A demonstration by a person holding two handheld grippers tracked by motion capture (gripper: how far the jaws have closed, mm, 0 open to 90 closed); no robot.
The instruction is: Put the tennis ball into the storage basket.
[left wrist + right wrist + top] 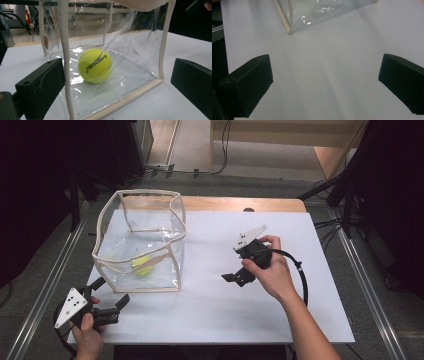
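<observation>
Up high, a white table point(280, 315) holds a clear bag point(141, 241) with cream edges near its far left corner. A yellow tennis ball point(142, 265) sits on the bag's floor, toward its near side. The left gripper point(111, 296) is at the near left corner, just beside the bag, with its jaws wide apart and nothing between them. The right gripper point(231, 278) is over the middle of the table, held in a hand point(270, 270); I cannot tell its jaws from here.

From the left gripper view, the ball point(95, 65) rests inside the bag point(140, 50), and both black jaws stand far apart outside it.

From the right gripper view, the jaws are spread wide over bare table point(324, 75), with a bag corner point(312, 15) at the top.
</observation>
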